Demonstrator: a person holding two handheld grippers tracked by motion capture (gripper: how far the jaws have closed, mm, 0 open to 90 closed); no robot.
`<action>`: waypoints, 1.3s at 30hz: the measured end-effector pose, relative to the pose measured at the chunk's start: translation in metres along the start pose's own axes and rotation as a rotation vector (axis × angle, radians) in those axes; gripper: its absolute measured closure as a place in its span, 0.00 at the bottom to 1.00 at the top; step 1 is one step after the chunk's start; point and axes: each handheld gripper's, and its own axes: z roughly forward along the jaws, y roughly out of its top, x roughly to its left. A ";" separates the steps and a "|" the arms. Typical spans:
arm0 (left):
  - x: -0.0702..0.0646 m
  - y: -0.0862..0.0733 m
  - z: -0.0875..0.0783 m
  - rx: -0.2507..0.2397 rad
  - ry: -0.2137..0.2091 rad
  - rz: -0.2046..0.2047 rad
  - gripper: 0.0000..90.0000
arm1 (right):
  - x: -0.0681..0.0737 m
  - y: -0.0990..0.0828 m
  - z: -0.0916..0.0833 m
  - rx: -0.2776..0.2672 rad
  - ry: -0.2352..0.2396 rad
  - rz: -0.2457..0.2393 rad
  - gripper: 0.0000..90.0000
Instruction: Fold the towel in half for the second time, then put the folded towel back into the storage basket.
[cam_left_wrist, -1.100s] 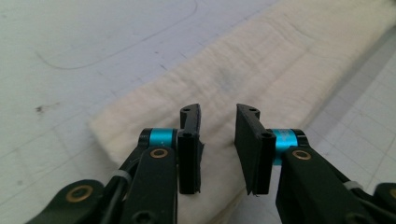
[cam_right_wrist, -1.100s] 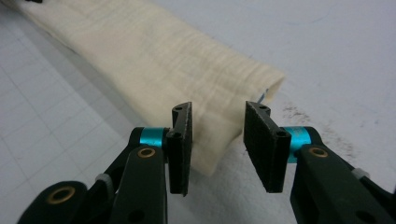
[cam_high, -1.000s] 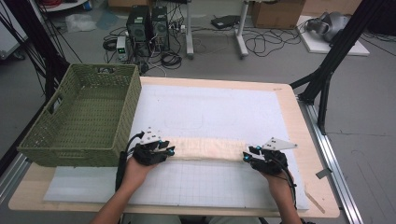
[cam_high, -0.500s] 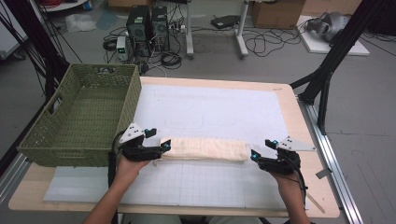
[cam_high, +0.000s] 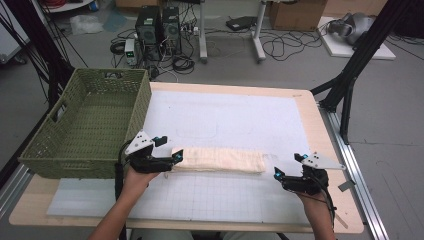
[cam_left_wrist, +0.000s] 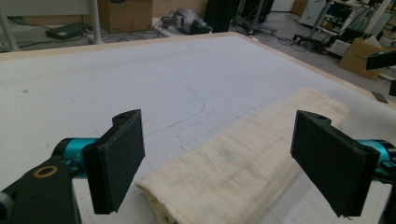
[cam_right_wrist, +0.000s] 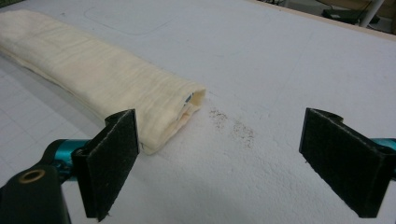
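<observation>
A cream cloth (cam_high: 220, 160), folded into a long strip, lies flat on the white mat (cam_high: 235, 117) near the front. My left gripper (cam_high: 170, 148) is at the cloth's left end; its jaws have just been opening and stand wide apart. In the left gripper view the cloth (cam_left_wrist: 243, 163) end lies between and below the jaws of that gripper (cam_left_wrist: 224, 172), untouched by the pads. My right gripper (cam_high: 287, 166) sits off the cloth's right end, its jaws just opened wide. In the right gripper view that gripper (cam_right_wrist: 233, 168) has bare mat between its jaws, the cloth (cam_right_wrist: 93, 70) lying to the left.
A green woven basket (cam_high: 85, 125) stands on the table's left side, close behind my left hand. The wooden table edge (cam_high: 320, 130) runs along the right, with black frame legs (cam_high: 350, 75) beyond. Small dark specks (cam_right_wrist: 233, 126) mark the mat by the cloth's end.
Both grippers, shut at the cloth's ends a second ago, have opened and let go. The right hand has drawn back to the right and toward the front edge; the cloth stays flat.
</observation>
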 end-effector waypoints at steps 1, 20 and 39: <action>0.000 0.000 0.000 -0.003 0.000 -0.001 0.20 | 0.000 0.000 0.000 0.001 0.001 -0.003 0.13; 0.003 -0.001 0.000 0.010 0.021 -0.007 0.21 | 0.001 0.003 0.000 -0.010 -0.004 -0.019 0.13; 0.004 -0.009 0.006 0.097 0.038 -0.040 0.20 | 0.003 0.002 0.005 -0.007 0.014 -0.027 0.13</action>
